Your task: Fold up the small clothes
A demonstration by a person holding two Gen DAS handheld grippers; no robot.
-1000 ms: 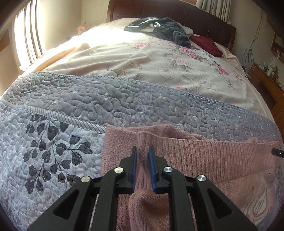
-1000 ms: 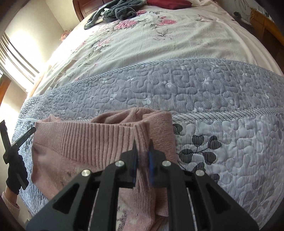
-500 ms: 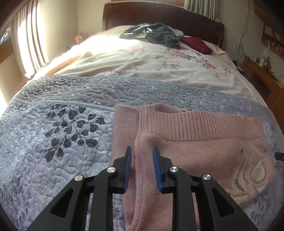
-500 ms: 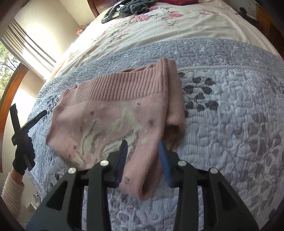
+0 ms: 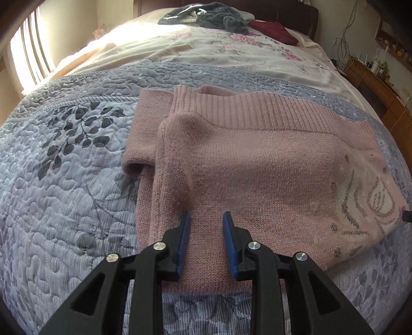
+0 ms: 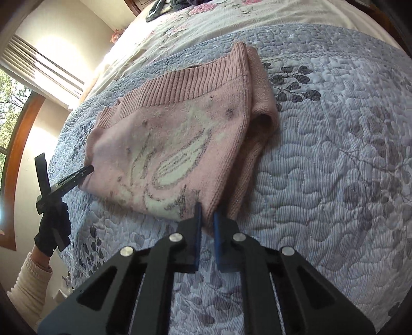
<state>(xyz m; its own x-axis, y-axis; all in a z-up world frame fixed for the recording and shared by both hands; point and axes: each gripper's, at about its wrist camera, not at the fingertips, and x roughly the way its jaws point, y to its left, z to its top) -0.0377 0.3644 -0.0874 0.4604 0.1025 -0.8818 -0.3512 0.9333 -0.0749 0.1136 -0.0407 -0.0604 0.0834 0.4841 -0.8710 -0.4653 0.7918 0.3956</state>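
A pink knit sweater (image 5: pixel 257 159) lies folded on the quilted blue-grey bedspread (image 5: pixel 64 206), its ribbed hem toward the headboard. The left gripper (image 5: pixel 206 226) is open, its blue pads (image 5: pixel 184 237) hovering over the sweater's near edge with only flat fabric below. In the right wrist view the sweater (image 6: pixel 167 134) shows its cream pattern. The right gripper (image 6: pixel 207 219) has its pads nearly together on the sweater's near corner. The left gripper (image 6: pixel 64 165), held by a gloved hand (image 6: pixel 51 229), touches the sweater's left edge. A dark tip of the right gripper (image 5: pixel 408 215) shows at the sweater's right end.
Farther up the bed lie a floral sheet (image 5: pixel 206 51), a dark grey garment (image 5: pixel 206 18) and a dark red cloth (image 5: pixel 275 31) near the wooden headboard. A window with blinds (image 6: pixel 38 64) is on the left. A wooden side cabinet (image 5: pixel 381 85) stands right of the bed.
Both grippers let go of the ribbed hem and drew back toward the sweater's near edge. Since half a second ago the right gripper has closed on the near corner; the left stays open.
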